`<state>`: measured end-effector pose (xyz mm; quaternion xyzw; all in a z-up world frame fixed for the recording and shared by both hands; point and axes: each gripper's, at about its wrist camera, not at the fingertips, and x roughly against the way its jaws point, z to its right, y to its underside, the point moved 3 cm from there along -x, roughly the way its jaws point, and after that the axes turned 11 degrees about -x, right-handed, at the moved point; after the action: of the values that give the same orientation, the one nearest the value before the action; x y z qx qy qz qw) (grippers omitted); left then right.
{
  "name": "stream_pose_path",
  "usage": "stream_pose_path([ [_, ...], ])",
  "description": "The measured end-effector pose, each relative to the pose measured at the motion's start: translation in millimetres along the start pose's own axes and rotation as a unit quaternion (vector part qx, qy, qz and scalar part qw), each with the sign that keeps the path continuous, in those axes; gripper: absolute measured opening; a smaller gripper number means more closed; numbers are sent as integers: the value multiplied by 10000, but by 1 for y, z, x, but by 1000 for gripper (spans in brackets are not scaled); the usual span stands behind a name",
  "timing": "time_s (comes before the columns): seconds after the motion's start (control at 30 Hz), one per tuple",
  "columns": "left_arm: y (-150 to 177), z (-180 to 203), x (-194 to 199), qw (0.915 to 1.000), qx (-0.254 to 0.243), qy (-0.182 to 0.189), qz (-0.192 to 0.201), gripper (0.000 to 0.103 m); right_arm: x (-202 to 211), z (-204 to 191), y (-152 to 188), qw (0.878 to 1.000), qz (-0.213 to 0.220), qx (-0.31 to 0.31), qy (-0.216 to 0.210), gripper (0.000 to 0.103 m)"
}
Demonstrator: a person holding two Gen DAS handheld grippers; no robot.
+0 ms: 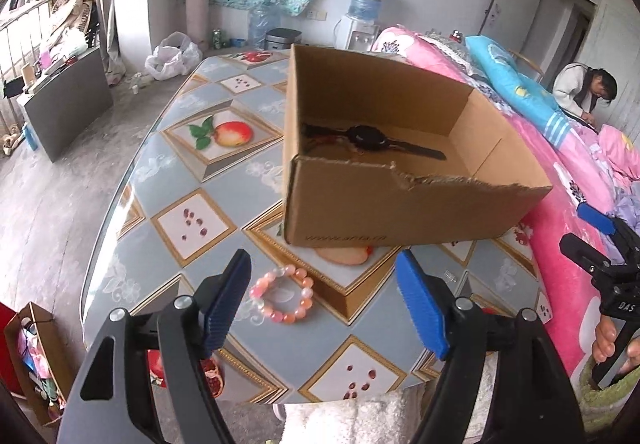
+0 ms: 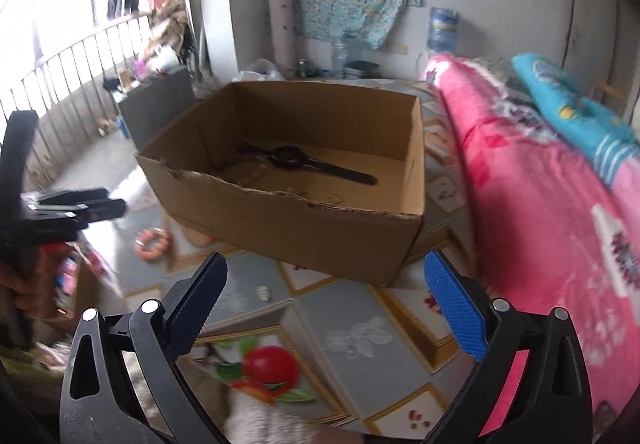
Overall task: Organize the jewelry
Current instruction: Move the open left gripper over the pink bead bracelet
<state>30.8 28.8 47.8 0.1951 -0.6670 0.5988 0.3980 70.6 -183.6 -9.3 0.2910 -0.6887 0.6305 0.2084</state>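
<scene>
The left gripper (image 1: 322, 300) is held above the near part of the table (image 1: 168, 164), its blue-padded jaws spread wide and holding nothing. A pink and orange bead bracelet (image 1: 282, 298) lies flat on the fruit-patterned tablecloth, seen between the two spread fingers from the left wrist view and just in front of the cardboard box (image 1: 400, 212). The box is open-topped with a ragged torn near rim; it stands on the table beside the pink bedding (image 1: 560, 244). Inside the box a black wristwatch (image 1: 368, 138) lies flat on the bottom with its strap stretched out; further dark items lie at its left end, too indistinct to identify. The right gripper (image 2: 326, 298) is positioned over the table nearer the bed, jaws likewise spread apart and empty, pointing toward the box (image 2: 304, 228). From the right wrist view the bracelet (image 2: 152, 242) lies left of the box, and a small white object (image 2: 263, 292) rests on the tablecloth near the left finger.
</scene>
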Motion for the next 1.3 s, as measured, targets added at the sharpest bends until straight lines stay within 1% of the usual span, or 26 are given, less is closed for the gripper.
stream_pose_path([
  [0.13,9,-4,-4,9999,14,-105,-41,73,-6,1,5,9997,9,140,178,95],
  [0.2,14,-4,-7,9998,-43,-184,-76,73,-9,2,8,9999,-57,102,99,95],
  [0.27,19,-2,-12,9995,-140,-254,-96,73,-13,7,12,9999,-119,-30,-54,95],
  [0.33,24,2,-19,9990,-295,-324,-121,73,-18,11,16,9995,-208,-200,-106,95],
  [0.43,28,9,-29,9983,-503,-270,-133,73,-27,14,21,9978,-458,-405,-259,95],
  [0.47,29,12,-31,9979,-584,-245,-116,71,-30,13,22,9970,-559,-456,-284,95],
  [0.5,29,13,-34,9975,-654,-231,-115,69,-33,13,24,9959,-661,-510,-337,95],
  [0.57,30,17,-42,9964,-796,-209,-185,58,-34,12,25,9944,-723,-605,-481,95],
  [0.6,30,18,-46,9961,-830,-215,-214,55,-34,12,25,9933,-759,-664,-561,95],
  [0.67,30,18,-55,9952,-889,-238,-318,44,-35,11,26,9904,-836,-784,-776,95],
  [0.83,33,13,-75,9927,-957,-329,-656,30,-34,7,25,9889,-825,-814,-933,94],
  [0.87,34,13,-78,9921,-972,-354,-713,27,-33,7,25,9885,-814,-822,-971,92],
  [0.93,36,13,-81,9918,-990,-366,-727,26,-33,8,25,9878,-797,-854,-1025,90],
  [0.97,37,12,-80,9919,-982,-363,-724,24,-33,9,25,9876,-801,-871,-1035,87],
  [1.0,37,12,-81,9920,-974,-380,-713,21,-33,10,26,9871,-816,-894,-1048,84],
  [1.03,37,12,-81,9920,-976,-389,-698,13,-34,11,26,9866,-833,-919,-1063,82],
  [1.07,37,13,-82,9920,-993,-390,-680,9,-36,12,27,9859,-857,-946,-1081,78],
  [1.1,36,13,-82,9919,-1006,-394,-672,9,-37,13,27,9852,-887,-979,-1092,73],
  [1.2,34,20,-85,9914,-1081,-327,-658,9,-40,14,30,9834,-953,-1065,-1120,66],
  [1.3,30,32,-87,9903,-1188,-218,-680,9,-43,14,33,9818,-1026,-1118,-1146,62],
])
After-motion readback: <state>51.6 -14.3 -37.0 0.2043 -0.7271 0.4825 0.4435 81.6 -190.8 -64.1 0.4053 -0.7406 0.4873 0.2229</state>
